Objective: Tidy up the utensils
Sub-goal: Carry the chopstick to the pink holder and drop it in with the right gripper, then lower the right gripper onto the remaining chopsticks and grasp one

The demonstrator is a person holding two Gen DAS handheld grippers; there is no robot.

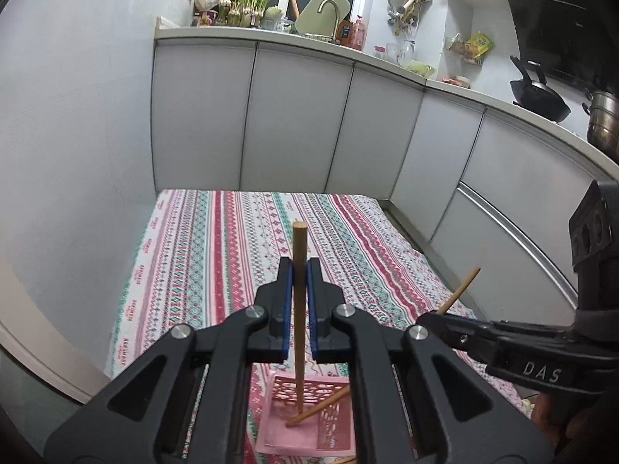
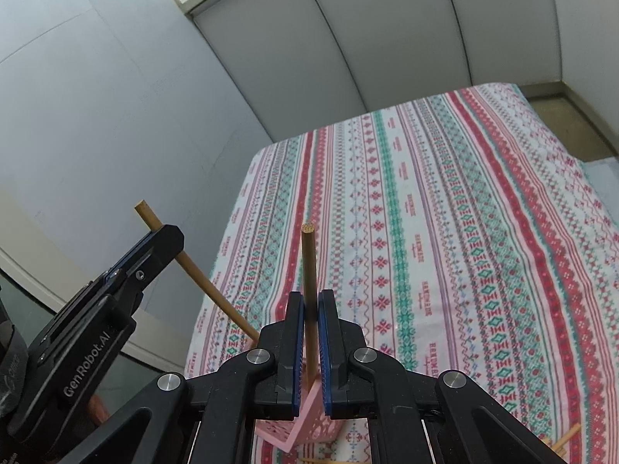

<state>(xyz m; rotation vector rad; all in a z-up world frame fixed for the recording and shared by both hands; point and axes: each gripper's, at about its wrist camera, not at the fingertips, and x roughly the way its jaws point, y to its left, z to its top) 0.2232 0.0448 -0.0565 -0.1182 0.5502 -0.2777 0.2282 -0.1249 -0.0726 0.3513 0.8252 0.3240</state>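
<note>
My left gripper [image 1: 299, 266] is shut on a wooden chopstick [image 1: 298, 239] that stands upright, its lower end down inside a pink perforated basket [image 1: 336, 429] on the table. From the right, my right gripper [image 1: 429, 319] comes in shut on a second chopstick [image 1: 462, 290], which slants down into the same basket. In the right wrist view the right gripper [image 2: 310, 297] pinches its chopstick [image 2: 308, 255] above the basket [image 2: 309, 431]. At the left of that view the left gripper [image 2: 168, 234] holds its slanted chopstick [image 2: 201, 282].
The table wears a striped patterned cloth [image 1: 232, 255]. More chopsticks [image 2: 565, 439] lie on it near the front right. Grey cabinets [image 1: 301, 116] stand behind the table and a wall [image 1: 77, 135] at its left. A wok [image 1: 539, 96] and a pot [image 1: 603, 120] sit on the counter.
</note>
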